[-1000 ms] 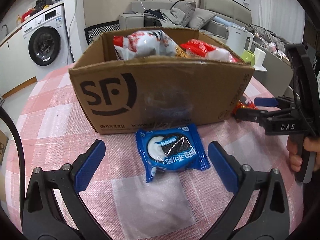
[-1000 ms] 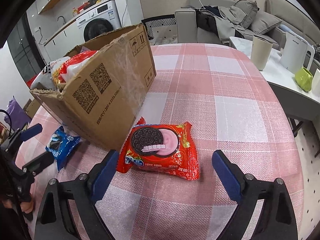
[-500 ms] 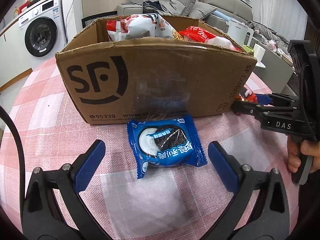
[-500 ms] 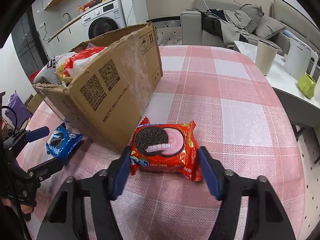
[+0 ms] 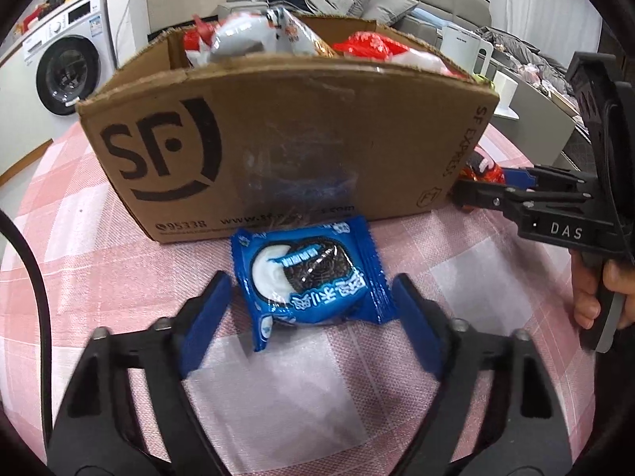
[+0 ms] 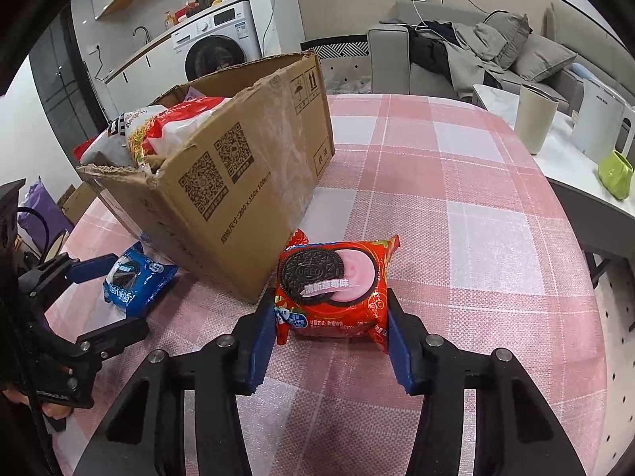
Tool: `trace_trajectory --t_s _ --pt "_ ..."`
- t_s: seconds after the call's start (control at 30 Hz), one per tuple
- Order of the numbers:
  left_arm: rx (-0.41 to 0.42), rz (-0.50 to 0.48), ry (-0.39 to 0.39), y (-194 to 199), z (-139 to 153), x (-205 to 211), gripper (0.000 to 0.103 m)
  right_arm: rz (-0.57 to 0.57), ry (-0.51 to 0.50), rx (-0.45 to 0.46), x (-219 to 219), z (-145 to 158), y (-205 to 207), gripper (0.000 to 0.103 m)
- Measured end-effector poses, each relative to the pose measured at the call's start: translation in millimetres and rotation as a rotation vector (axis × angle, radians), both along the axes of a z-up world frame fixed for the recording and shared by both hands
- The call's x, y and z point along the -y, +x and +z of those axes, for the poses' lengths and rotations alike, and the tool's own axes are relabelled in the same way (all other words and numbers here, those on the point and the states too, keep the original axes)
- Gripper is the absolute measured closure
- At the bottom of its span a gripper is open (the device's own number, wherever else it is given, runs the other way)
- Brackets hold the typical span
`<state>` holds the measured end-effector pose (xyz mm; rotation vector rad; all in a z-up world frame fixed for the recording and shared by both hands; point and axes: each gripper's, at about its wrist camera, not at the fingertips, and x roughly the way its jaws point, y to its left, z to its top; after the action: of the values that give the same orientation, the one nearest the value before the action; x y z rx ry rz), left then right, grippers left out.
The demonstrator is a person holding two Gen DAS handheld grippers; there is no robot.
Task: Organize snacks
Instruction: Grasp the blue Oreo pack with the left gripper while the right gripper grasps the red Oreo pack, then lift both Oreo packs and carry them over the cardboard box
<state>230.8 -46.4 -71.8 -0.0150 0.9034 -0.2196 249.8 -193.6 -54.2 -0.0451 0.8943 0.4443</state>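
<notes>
A washing machine (image 5: 65,73) is standing in the far left background, and nearer, a cardboard box (image 5: 278,150) is sitting on the pink checked tablecloth (image 5: 119,277), with white and red snack bags (image 5: 258,37) poking above its rim. Just in front of the box's near wall, a blue cookie packet (image 5: 313,281) is lying flat on the cloth, and the left gripper (image 5: 313,317) is reaching around it with its blue fingers (image 5: 204,323) spread on either side, sitting just beside the wrapper's edges without visibly pressing them, so this claw is open. Further right, by the box's near right corner, a red cookie packet (image 6: 333,289) is lying on the cloth, just beside the cardboard. The right gripper (image 6: 331,341) is clamping this packet, with both blue pads pressing against the wrapper's left and right edges. On the far right, a white side table (image 6: 555,158) is carrying a beige cup (image 6: 535,119), a white kettle (image 6: 603,127) and a small green cup (image 6: 615,174), with a grey sofa (image 6: 496,55) behind.
</notes>
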Motion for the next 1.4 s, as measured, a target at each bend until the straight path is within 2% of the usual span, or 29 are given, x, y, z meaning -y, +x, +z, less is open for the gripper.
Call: trace_trajectory --t_s 0.1,0.13,0.33,0.53,0.9,1.4 --pt "0.011 -0.012 -0.012 -1.4 0.5 1.1 0.041 0.001 0.001 0.003 0.2 0.9 0.0 0.052" --pt "0.019 -0.011 -0.013 -2.2 1.6 1.1 0.049 0.003 0.002 0.004 0.5 1.5 -0.2 0.052" --pt "0.025 -0.023 -0.039 -2.7 4.6 0.3 0.056 0.004 0.006 0.014 0.8 5.2 -1.7 0.052" --pt "0.034 -0.032 -0.038 -4.6 8.6 1.7 0.060 0.008 0.008 0.022 1.5 8.6 -4.5 0.052" --pt "0.058 -0.058 -0.047 -18.3 20.7 -9.0 0.061 -0.015 0.039 0.046 13.1 20.9 -5.8 0.052" --pt "0.107 -0.082 -0.096 -42.3 54.0 -27.8 0.061 -0.027 0.073 0.109 21.8 49.0 -18.2 0.052"
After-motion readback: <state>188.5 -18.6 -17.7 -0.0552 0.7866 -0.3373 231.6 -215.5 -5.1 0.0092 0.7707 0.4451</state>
